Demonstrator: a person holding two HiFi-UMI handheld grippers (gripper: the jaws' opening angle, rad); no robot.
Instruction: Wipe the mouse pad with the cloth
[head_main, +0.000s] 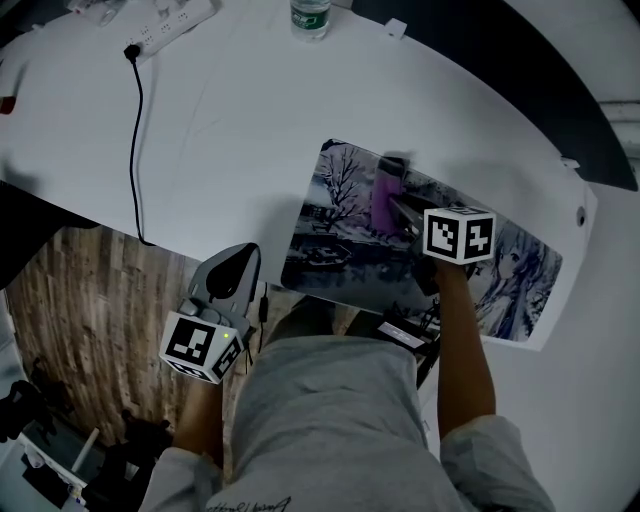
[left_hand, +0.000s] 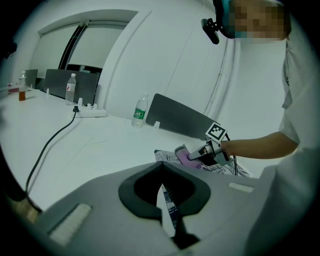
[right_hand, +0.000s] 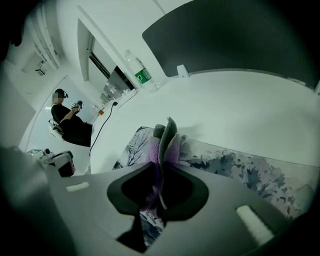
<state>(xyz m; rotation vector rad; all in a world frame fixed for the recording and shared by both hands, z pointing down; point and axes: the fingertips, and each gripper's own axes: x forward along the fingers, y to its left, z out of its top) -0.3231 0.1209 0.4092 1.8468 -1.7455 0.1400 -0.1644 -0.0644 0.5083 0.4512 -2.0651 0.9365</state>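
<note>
The mouse pad (head_main: 335, 215) lies flat on the white counter (head_main: 250, 120), close to its near edge and set at a slant. It is a long rectangle printed in cold blue-grey tones. Bare snowy trees fill its left part and a drawn long-haired figure fills its right end.

On the left-centre of the pad sits the cloth (head_main: 385, 195), purple with a grey side, bunched into upright folds. The right claw (head_main: 400, 210) is clamped on it. In the right gripper view the folds rise from between the two jaws and the lower part of the cloth touches the printed surface. The person's bare forearm reaches over the near edge of the pad behind that gripper's marker cube.

The left claw (head_main: 238, 262) is held off the counter, just beyond its near edge and over the wooden floor (head_main: 80, 300), well apart from the pad. Its jaws are together with nothing between them, and it points towards the pad's left end.

At the far side of the counter stand a water bottle (head_main: 311, 18) with a green label and a white power strip (head_main: 170, 25). A black cable (head_main: 137, 130) runs from the strip across the counter to its near edge.
</note>
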